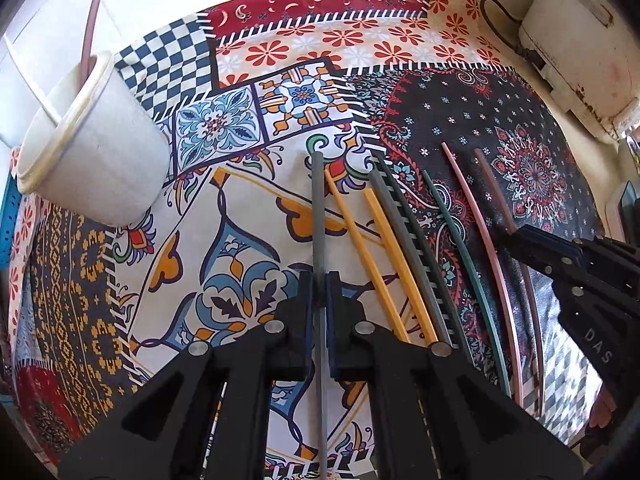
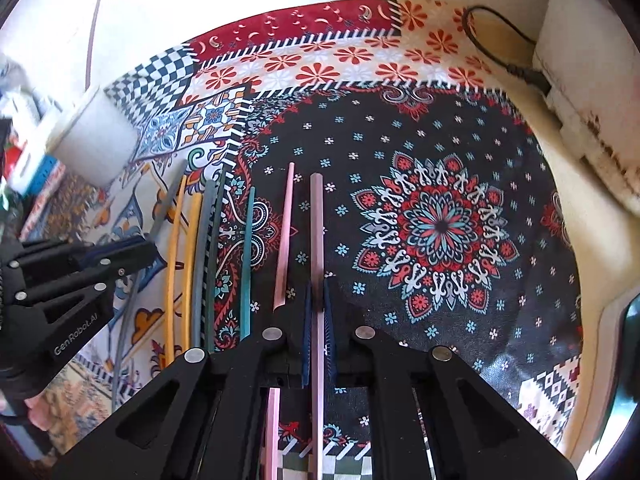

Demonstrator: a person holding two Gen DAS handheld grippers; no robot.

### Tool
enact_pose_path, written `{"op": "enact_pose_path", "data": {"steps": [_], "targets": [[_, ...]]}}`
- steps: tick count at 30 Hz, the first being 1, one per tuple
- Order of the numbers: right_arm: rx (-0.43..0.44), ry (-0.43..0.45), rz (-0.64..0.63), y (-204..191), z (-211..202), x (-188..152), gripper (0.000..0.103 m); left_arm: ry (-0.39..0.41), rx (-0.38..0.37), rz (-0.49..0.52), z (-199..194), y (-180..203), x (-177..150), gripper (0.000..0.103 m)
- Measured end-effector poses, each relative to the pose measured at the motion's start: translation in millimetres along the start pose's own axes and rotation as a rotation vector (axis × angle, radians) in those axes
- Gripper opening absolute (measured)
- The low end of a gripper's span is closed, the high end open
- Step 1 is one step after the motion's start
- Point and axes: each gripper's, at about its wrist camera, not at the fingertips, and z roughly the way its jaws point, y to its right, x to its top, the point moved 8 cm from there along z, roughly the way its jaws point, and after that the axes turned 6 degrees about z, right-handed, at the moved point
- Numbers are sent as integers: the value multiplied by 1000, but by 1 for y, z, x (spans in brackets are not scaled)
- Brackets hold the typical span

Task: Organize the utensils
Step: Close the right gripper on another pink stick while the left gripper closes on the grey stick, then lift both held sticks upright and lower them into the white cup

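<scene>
My left gripper [image 1: 319, 284] is shut on a grey chopstick [image 1: 318, 208], whose tip points away over the patterned cloth. To its right lie two yellow chopsticks [image 1: 360, 232], a dark grey one [image 1: 404, 236], a green one [image 1: 460, 236] and a pink one [image 1: 480, 216]. My right gripper [image 2: 318, 292] is shut on a dusky pink chopstick [image 2: 317, 232]; a lighter pink one [image 2: 285, 240] lies just left of it. In the right wrist view the left gripper [image 2: 150, 246] shows at the left. A white cup [image 1: 92, 148] stands at the back left with a pink chopstick [image 1: 92, 12] in it.
A patchwork tablecloth [image 1: 280, 52] covers the table. A white appliance [image 1: 576, 40] with a black cable [image 1: 492, 16] stands at the back right against the wall. A blue perforated object [image 1: 8, 224] sits at the far left edge.
</scene>
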Motion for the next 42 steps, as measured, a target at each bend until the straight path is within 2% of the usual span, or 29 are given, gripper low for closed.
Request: {"op": "enact_pose_path", "data": {"steps": [10,19,42], "targets": [[33,66,22,8,-37,-1,6,50,-51,-78,-27,-16,-18,4],[70,146,27,2,-72,10,6,145,-89,-131,-77,-21,-23,4],[124,327,-44,-36,-153,18,6,349,-82,-186,-176,-35,-39,4]]}}
